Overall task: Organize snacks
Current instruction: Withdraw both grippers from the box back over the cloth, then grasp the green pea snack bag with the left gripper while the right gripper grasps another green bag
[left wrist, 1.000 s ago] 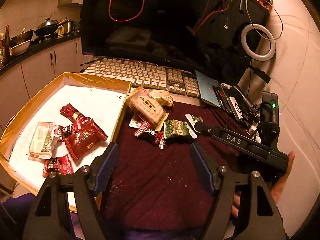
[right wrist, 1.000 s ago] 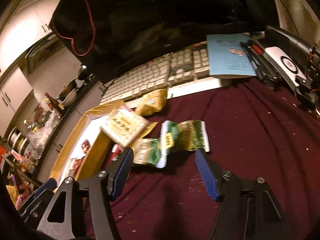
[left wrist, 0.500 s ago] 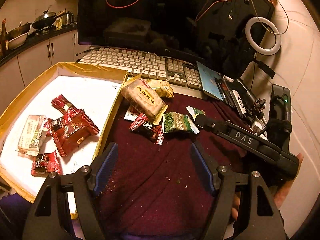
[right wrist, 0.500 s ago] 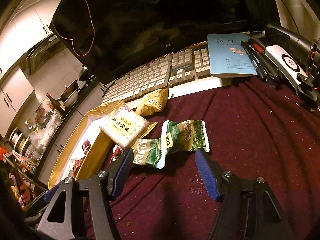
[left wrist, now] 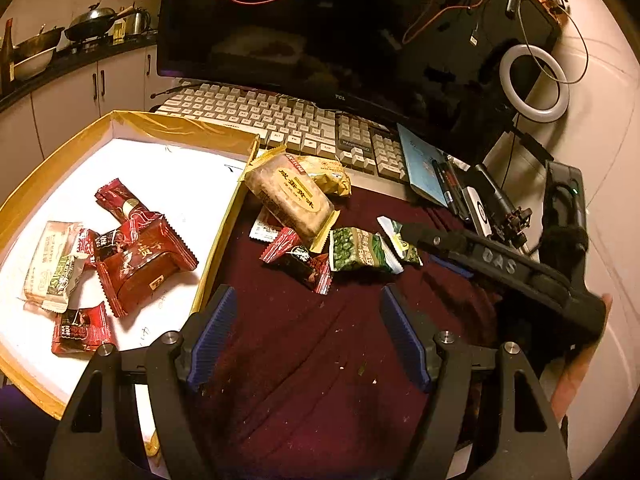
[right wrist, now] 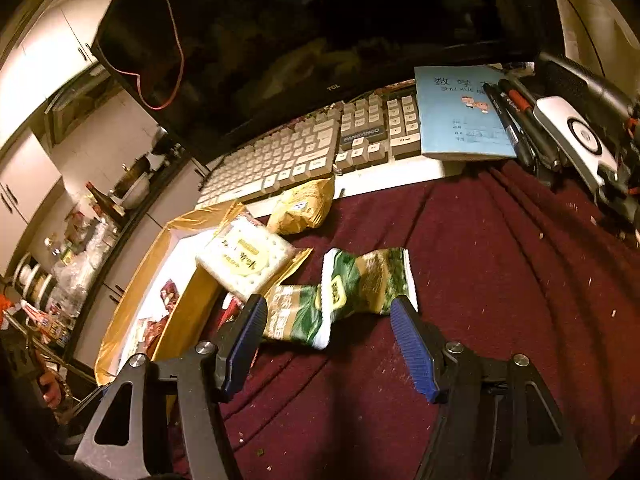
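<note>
Loose snacks lie on a maroon cloth (left wrist: 304, 360): a cracker pack (left wrist: 290, 198) (right wrist: 246, 258), a yellow pack (left wrist: 328, 174) (right wrist: 302, 206), a small red pack (left wrist: 300, 260) and two green pea packs (left wrist: 358, 250) (right wrist: 366, 282). A gold-rimmed white tray (left wrist: 124, 120) holds several red and pale packs (left wrist: 142, 262). My left gripper (left wrist: 306, 330) is open and empty above the cloth. My right gripper (right wrist: 326, 326) is open, its fingertips at either side of the green packs; it also shows in the left wrist view (left wrist: 420, 236).
A keyboard (left wrist: 280, 120) and a dark monitor (left wrist: 320, 28) stand behind the snacks. A blue notebook (right wrist: 460, 116), pens and devices lie at the right. A ring light (left wrist: 534, 78) leans on the wall. A kitchen counter with pans is far left.
My right gripper has moved forward and down, so the green packs now sit between its fingertips. My left gripper has drifted slightly; the view has shifted right a little.
</note>
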{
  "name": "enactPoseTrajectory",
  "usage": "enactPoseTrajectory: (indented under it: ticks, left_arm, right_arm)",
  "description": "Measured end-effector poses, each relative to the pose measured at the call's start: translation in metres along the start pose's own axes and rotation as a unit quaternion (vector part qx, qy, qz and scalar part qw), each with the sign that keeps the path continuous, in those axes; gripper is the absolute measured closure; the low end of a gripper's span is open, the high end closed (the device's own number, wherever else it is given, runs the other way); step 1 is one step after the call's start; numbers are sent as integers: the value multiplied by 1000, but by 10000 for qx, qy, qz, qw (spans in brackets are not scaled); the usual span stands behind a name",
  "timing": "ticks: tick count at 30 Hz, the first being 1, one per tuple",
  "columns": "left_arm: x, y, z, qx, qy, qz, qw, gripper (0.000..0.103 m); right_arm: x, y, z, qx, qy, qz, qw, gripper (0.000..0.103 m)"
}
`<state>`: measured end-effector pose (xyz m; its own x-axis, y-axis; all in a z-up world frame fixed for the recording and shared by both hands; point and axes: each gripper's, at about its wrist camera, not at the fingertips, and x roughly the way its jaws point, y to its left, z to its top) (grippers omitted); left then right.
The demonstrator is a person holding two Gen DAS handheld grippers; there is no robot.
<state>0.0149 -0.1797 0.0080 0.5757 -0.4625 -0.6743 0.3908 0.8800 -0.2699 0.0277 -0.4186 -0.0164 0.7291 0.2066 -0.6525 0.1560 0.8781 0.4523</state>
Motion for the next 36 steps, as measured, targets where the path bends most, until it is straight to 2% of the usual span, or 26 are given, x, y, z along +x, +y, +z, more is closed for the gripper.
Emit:
enactPoseTrajectory:
  ticks: [6, 9, 10, 11, 14, 15, 18, 22, 23, 24, 25, 29, 32, 33, 34, 36]
  left_arm:
    - [4, -3, 3, -12, 48, -47, 10000, 30]
    - [7, -8, 5, 65, 82, -70, 9999, 30]
    - [8, -8, 6, 78, 108, -85, 9999, 30]
    - [11, -10, 6, 92, 153, -117, 9998, 30]
    - [21, -13, 12, 84, 286, -285, 9991, 30]
    - [23, -14, 14, 99, 303, -336, 9989, 30]
    - [41, -22, 23, 202, 501, -395, 9978, 30]
    - [73, -31, 32, 166, 768, -380, 9962, 30]
    - [78, -34, 32, 179, 812, -341, 9959, 32]
    - [83, -37, 32, 200, 849, -195, 9960, 39]
    - [84, -42, 33, 258, 795, -40, 9965, 40]
    - [96, -56, 36, 494, 869, 275, 9946, 41]
    - [110, -63, 28, 823, 948, 557, 9905, 46]
    - [111, -66, 25, 927, 882, 580, 9901, 50]
    - [110, -68, 23, 965, 832, 584, 9901, 61]
    - [106, -65, 21, 828, 831, 426, 9922, 68]
  right_arm:
    - [25, -17, 23, 544, 366, -497, 9966, 36]
    - [40, -19, 22, 561, 610, -347, 9960, 38]
    - [40, -15, 21, 434, 518, -476, 9966, 47]
    - [41, -12, 20, 314, 538, -580, 9964, 48]
    - [38, -13, 15, 322, 478, -468, 9972, 54]
    - [35, -13, 14, 312, 412, -423, 9978, 63]
    - [10, -21, 10, 521, -1, -41, 9986, 64]
    - [-15, -31, 5, 628, -437, -60, 9971, 65]
    - [-20, -34, 1, 679, -568, 2, 9961, 65]
    - [-21, -36, -1, 728, -592, -10, 9956, 65]
    - [-19, -38, -3, 751, -571, -4, 9955, 65]
    - [-13, -41, -6, 768, -520, 136, 9956, 65]
    - [-14, -42, -6, 799, -588, 202, 9949, 66]
    - [-14, -43, -6, 811, -589, 221, 9947, 66]
    - [-13, -43, -6, 820, -588, 232, 9946, 66]
    - [-13, -43, -6, 825, -575, 249, 9946, 66]
